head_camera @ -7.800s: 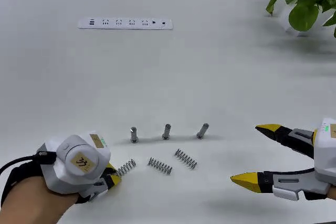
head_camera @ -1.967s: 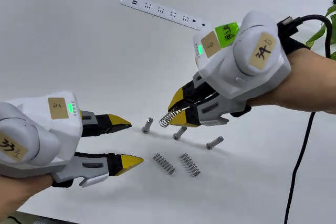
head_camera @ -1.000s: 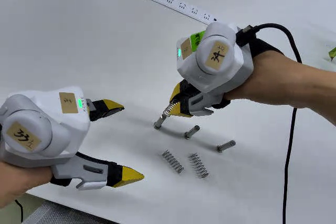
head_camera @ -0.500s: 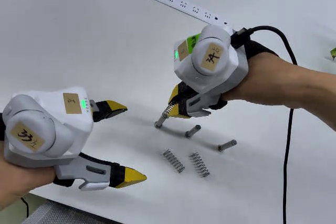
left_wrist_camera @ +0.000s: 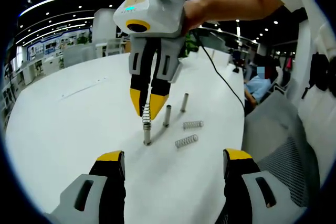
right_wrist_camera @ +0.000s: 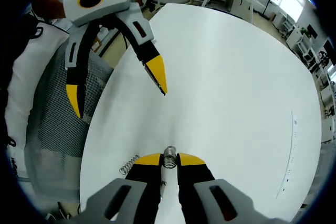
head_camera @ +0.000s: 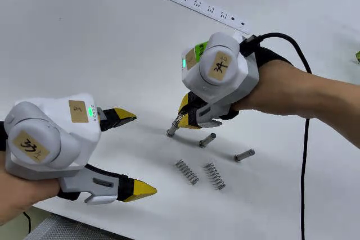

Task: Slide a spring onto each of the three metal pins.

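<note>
Three short metal pins stand in a row on the white table: left pin [head_camera: 170, 132], middle pin [head_camera: 207, 140], right pin [head_camera: 243, 154]. My right gripper [head_camera: 185, 120] is shut on a spring [head_camera: 179, 121], which is tilted with its lower end over the top of the left pin. The left gripper view shows this spring [left_wrist_camera: 146, 114] partly down the left pin [left_wrist_camera: 147, 136]. Between my right gripper's [right_wrist_camera: 169, 160] jaws the spring's [right_wrist_camera: 169, 156] coil end shows. Two loose springs [head_camera: 186, 171] [head_camera: 213, 175] lie in front of the pins. My left gripper [head_camera: 135, 154] hangs open to the left, holding nothing.
A white power strip [head_camera: 202, 8] lies at the far side of the table. A black cable [head_camera: 306, 155] trails from the right hand toward the table's near edge. The table [head_camera: 84, 37] is bare white around the pins.
The right gripper has brought the spring down from above the pins onto the top of the left pin. The left gripper has stayed open, moving little.
</note>
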The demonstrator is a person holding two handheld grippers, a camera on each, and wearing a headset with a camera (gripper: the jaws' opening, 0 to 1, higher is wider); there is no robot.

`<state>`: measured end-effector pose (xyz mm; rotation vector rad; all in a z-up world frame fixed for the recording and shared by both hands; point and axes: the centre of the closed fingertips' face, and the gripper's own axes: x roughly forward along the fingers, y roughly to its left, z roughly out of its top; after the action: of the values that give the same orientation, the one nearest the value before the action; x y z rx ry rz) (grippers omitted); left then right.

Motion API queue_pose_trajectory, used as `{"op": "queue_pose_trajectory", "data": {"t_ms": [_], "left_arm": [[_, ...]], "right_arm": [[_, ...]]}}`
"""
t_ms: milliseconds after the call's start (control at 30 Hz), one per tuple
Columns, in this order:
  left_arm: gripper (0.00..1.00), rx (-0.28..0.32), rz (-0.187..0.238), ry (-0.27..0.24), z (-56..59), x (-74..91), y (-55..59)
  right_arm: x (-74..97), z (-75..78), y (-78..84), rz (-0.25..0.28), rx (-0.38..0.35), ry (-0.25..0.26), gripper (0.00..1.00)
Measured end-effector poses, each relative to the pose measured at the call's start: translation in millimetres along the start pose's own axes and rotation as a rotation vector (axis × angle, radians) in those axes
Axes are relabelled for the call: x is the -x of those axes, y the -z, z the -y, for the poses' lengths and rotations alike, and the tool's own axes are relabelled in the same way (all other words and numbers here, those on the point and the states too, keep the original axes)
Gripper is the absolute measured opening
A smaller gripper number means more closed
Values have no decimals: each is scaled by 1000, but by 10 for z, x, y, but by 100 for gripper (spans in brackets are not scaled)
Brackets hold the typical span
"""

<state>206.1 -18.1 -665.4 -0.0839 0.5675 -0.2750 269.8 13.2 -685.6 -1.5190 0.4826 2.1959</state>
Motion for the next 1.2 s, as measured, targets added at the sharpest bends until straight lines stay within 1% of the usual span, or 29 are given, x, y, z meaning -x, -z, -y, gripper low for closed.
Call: {"op": "queue_pose_trajectory", "data": {"t_ms": [200, 267, 400, 600, 700, 800, 967, 1200], "left_arm": [[77, -1, -6, 6, 6, -5, 10], [77, -1, -5, 7, 4, -4, 5], [77, -1, -3, 7, 3, -4, -6], [77, -4, -5, 10, 9, -13, -7], [77, -4, -5, 11, 7, -16, -8], [77, -6, -6, 12, 6, -18, -6], [76, -5, -6, 13, 8, -20, -5], [76, -3, -5, 11, 8, -14, 0]], "right_arm": [[-108, -3, 28, -3, 4, -1, 12], [-102, -7, 26, -6, 9, -2, 12], [-166, 1, 60, -7, 7, -4, 12], [-215, -4, 78, -6, 11, 1, 12], [-275, 3, 107, -9, 15, 4, 12], [-319, -4, 109, -7, 19, 11, 12], [-359, 3, 137, -22, 45, 23, 12], [-399, 5, 162, -25, 49, 36, 12]]}}
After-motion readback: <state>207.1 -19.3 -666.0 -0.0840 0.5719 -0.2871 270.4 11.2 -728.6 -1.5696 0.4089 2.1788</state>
